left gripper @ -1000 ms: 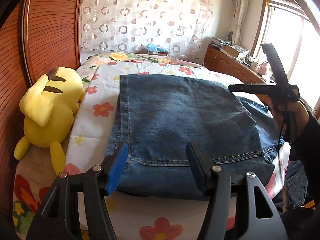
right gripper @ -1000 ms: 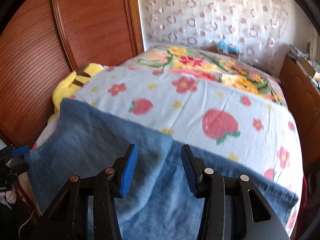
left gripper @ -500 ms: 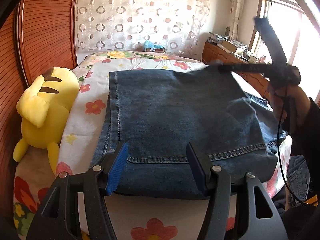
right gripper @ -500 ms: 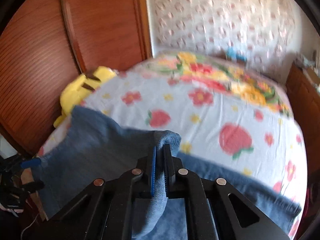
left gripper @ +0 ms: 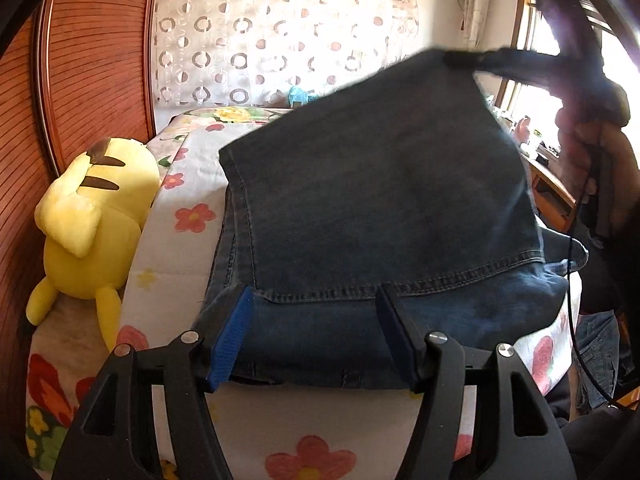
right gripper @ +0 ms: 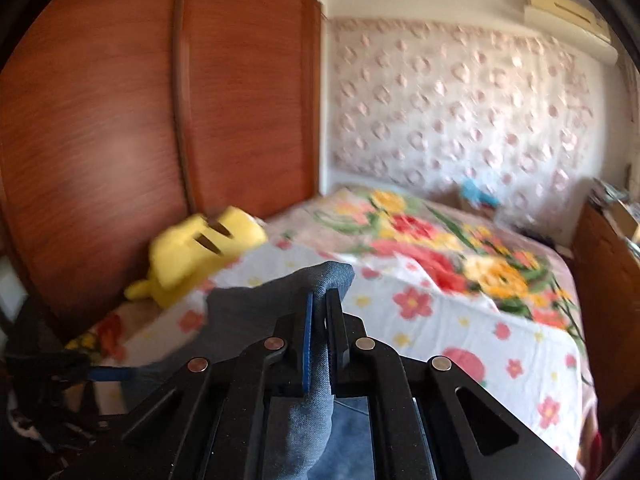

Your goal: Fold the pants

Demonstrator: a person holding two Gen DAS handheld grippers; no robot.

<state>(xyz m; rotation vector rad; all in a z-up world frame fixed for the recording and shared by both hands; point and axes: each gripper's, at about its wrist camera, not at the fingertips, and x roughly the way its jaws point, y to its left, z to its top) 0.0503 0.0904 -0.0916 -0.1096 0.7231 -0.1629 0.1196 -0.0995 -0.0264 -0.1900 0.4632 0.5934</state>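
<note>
Blue denim pants (left gripper: 372,208) lie folded on the flowered bed (left gripper: 168,248). My left gripper (left gripper: 316,332) is open, its blue pads either side of the near hem, low over the denim. My right gripper (right gripper: 320,332) is shut on a fold of the pants (right gripper: 316,276) at their far right corner. In the left wrist view that corner hangs lifted high from the right gripper (left gripper: 464,58), so the top layer slopes up from the bed.
A yellow plush toy (left gripper: 92,216) lies on the bed's left side against the wooden wardrobe (left gripper: 92,64). A wooden dresser (right gripper: 604,280) stands on the right. A patterned curtain (left gripper: 280,36) hangs behind the bed.
My right gripper shut on the pants' far right corner and raised it well above the bed. My left gripper stayed open and moved closer to the near hem.
</note>
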